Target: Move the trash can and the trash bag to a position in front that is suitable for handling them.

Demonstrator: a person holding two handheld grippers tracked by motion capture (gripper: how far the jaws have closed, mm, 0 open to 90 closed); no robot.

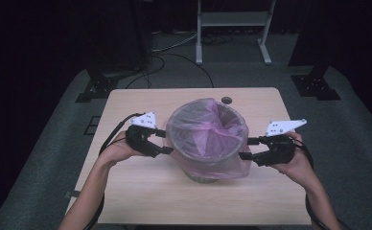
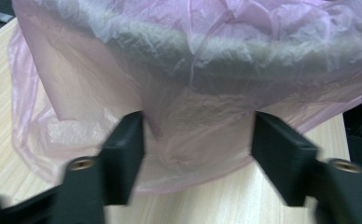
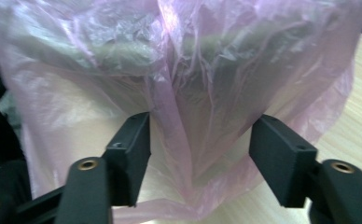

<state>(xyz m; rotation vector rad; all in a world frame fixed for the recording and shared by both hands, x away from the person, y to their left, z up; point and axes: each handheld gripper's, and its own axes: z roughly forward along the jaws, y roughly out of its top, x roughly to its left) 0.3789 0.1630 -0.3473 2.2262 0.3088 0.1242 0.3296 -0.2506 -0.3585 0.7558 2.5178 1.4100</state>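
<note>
A light wooden table (image 1: 141, 201) carries a round bin (image 1: 206, 143) lined with a thin pink plastic bag (image 1: 208, 125), its skirt folded over the rim already. Left gripper (image 1: 161, 142) and right gripper (image 1: 249, 148) flank it, jaws spread, the film ahead ungrasped; tidying seemingly remains.

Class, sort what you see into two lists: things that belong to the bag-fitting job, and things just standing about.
In the job: pink bag; bin; left tongs; right tongs; table.

Standing about: white frame; floor cables; black stands.
</note>
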